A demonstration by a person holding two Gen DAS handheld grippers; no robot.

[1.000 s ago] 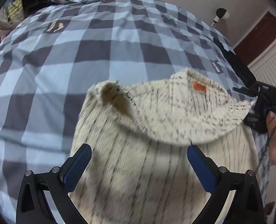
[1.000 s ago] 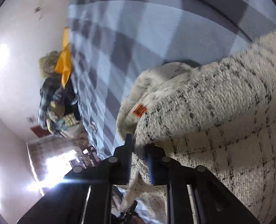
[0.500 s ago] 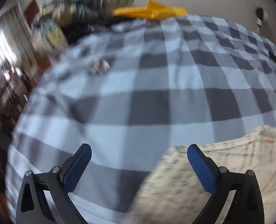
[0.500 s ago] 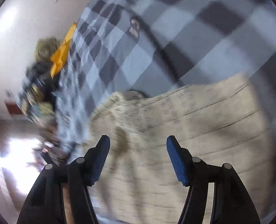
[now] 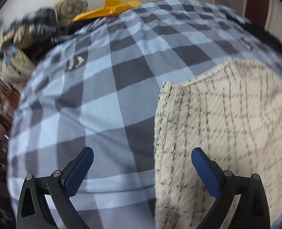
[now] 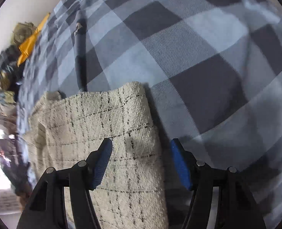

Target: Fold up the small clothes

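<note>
A cream knitted garment with thin black grid lines (image 5: 226,129) lies folded flat on a blue-and-grey checked bedspread (image 5: 112,87). In the left wrist view it fills the right half, its left edge running between the fingers. My left gripper (image 5: 142,169) is open and empty above that edge. In the right wrist view the garment (image 6: 102,133) lies at lower left, its right edge between the fingers. My right gripper (image 6: 141,162) is open and empty above it.
A yellow cloth (image 5: 110,9), a small fan (image 5: 70,9) and a heap of clothes (image 5: 21,43) sit at the bed's far edge by the wall. A dark strip (image 6: 81,53) lies across the bedspread beyond the garment.
My right gripper has let go of the garment's edge and opened. The lifted part now lies flat, folded over. Both grippers have drawn back to the garment's sides.
</note>
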